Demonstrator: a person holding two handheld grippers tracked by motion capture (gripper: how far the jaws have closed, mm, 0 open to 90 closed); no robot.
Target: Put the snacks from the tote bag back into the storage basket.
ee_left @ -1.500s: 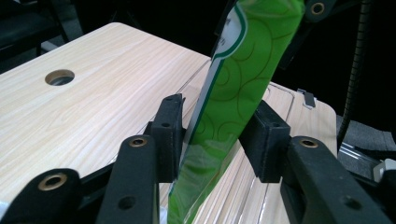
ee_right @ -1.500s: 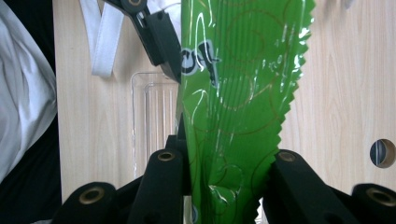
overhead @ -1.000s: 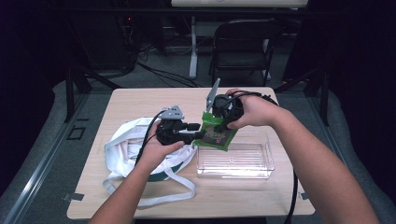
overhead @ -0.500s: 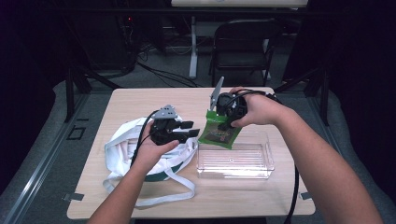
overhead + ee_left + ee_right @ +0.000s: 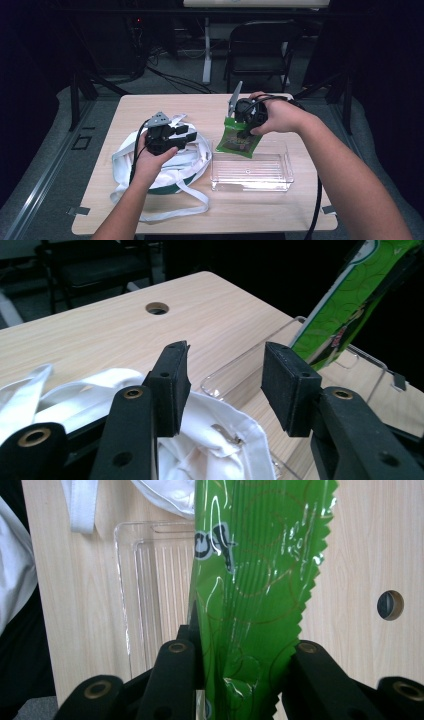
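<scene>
Left gripper (image 5: pixel 186 134) is letting go — jaws have just been opening, nothing between them, backing off over the white bag (image 5: pixel 165 165). Right gripper (image 5: pixel 243 131) is pinching the green snack packet (image 5: pixel 239 141) alone, dangling above the clear tray (image 5: pixel 252 172) — handoff's looking done.

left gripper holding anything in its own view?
No. The left gripper has open jaws with nothing between them, above the white bag.

Clear bin (image 5: pixel 252 172) open-topped; white bag (image 5: pixel 165 167) crowds left.
</scene>
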